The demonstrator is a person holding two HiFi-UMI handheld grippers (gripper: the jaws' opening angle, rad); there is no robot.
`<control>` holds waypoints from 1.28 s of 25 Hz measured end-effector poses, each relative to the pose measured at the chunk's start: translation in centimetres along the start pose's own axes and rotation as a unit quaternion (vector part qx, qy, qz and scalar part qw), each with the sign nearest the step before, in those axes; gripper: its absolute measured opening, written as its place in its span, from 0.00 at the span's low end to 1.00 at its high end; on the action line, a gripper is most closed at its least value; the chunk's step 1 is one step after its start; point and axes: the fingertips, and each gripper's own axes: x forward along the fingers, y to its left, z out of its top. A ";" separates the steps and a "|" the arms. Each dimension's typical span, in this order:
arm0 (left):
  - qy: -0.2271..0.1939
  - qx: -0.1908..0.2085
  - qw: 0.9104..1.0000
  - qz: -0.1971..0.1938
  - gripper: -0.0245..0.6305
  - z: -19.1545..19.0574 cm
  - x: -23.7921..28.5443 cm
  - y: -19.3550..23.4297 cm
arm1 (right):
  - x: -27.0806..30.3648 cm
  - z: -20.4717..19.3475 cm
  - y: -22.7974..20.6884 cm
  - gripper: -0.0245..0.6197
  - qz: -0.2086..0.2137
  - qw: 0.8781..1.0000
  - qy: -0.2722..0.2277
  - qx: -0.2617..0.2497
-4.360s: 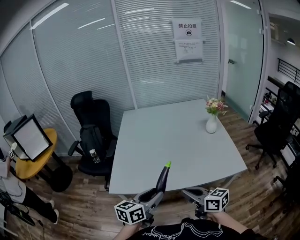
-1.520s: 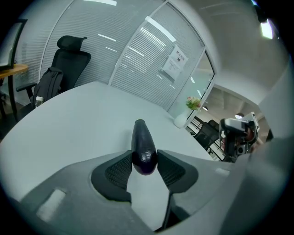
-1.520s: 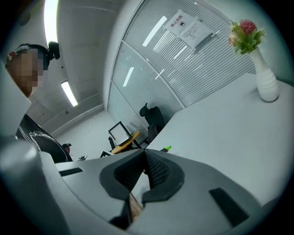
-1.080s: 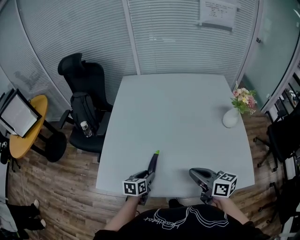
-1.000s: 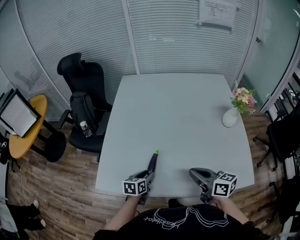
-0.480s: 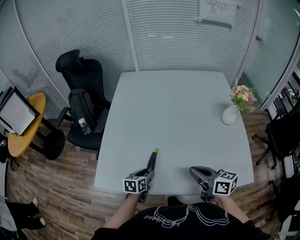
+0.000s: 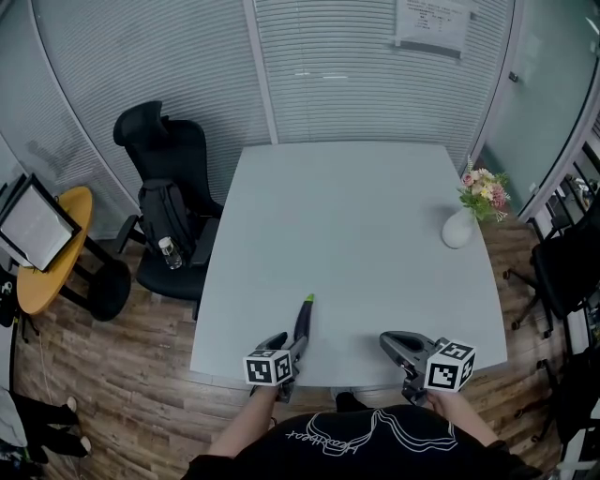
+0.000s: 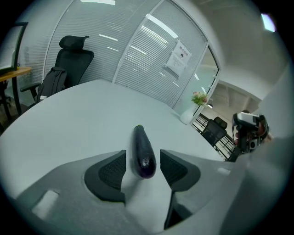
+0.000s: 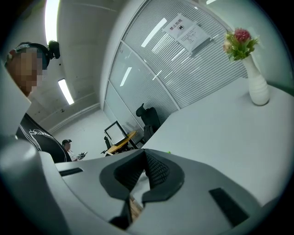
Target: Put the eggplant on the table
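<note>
Head view: high over the near edge of the table (image 7: 356,216), facing steeply down; vase (image 7: 457,230) at 3 o'clock.
Left gripper view: low and close over the tabletop, facing across; vase at 3 o'clock.
Right gripper view: low, tilted; vase at 2 o'clock.
All three share the table, the vase and the wall notice (image 7: 429,26).

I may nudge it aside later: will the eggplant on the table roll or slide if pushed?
The eggplant looks round and tapered, so it would probably roll in a curve. Its glossy skin suggests it may slip on the smooth table.
</note>
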 end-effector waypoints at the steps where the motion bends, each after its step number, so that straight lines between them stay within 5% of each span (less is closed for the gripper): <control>1: -0.004 0.000 1.000 -0.001 0.37 0.2 -0.3 -0.1 | 0.0 0.0 0.2 0.05 0.001 1.000 -0.001 -0.001; 12: -0.088 -0.012 0.995 -0.041 0.37 4.0 -7.1 -3.2 | -0.1 -0.5 3.5 0.05 0.009 0.999 -0.017 -0.033; 23: -0.161 0.051 0.976 -0.138 0.36 7.0 -17.7 -10.8 | -0.3 -1.3 9.2 0.05 0.039 0.996 -0.044 -0.068; 28: -0.164 0.086 0.965 -0.186 0.30 6.6 -21.0 -14.4 | -0.4 -2.1 11.0 0.05 0.057 0.995 -0.049 -0.070; 32: -0.161 0.076 0.966 -0.186 0.16 6.0 -22.2 -15.1 | -0.3 -2.5 12.5 0.05 0.072 0.993 -0.054 -0.077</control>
